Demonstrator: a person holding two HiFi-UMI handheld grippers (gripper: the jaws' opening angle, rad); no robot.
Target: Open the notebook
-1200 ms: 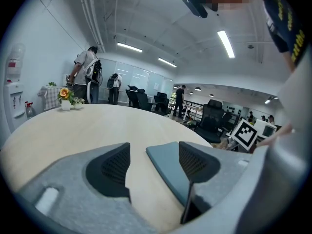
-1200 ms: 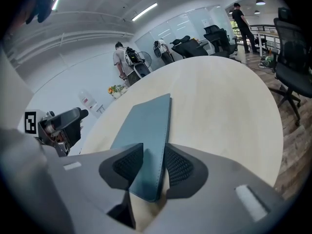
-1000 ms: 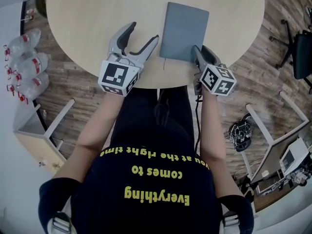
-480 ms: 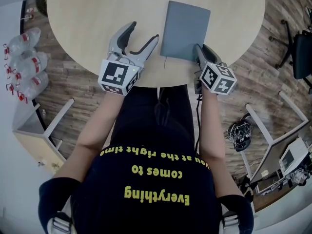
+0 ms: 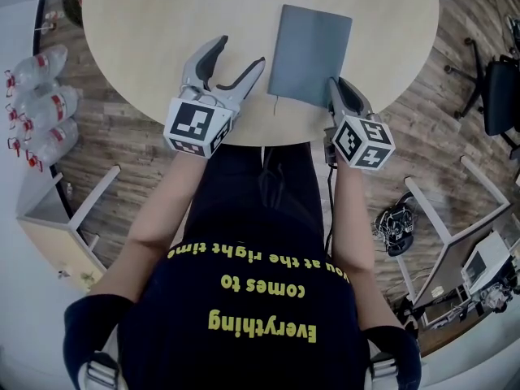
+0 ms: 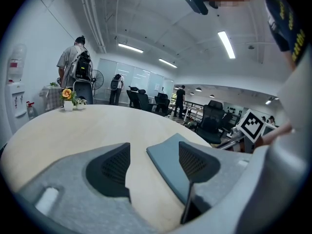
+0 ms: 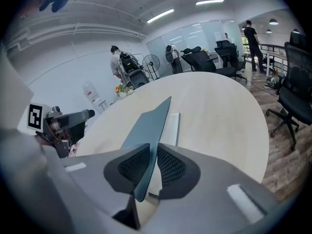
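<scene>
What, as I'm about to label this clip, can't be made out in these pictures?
Inside pages: right gripper view; only a white sliver shows past the raised grey notebook cover.
The grey notebook: left gripper view; partly behind the left gripper's own jaw.
Thin dark line at the notebook's near edge: head view; too small to name.
Round pale wooden table: head view; far rim cut off by the top edge.

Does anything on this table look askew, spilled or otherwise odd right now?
Only the notebook: its cover stands tilted up off the white pages, one corner between the closing jaws of the right gripper. That fits a notebook being opened, not damage. Nothing is spilled on the table.
</scene>
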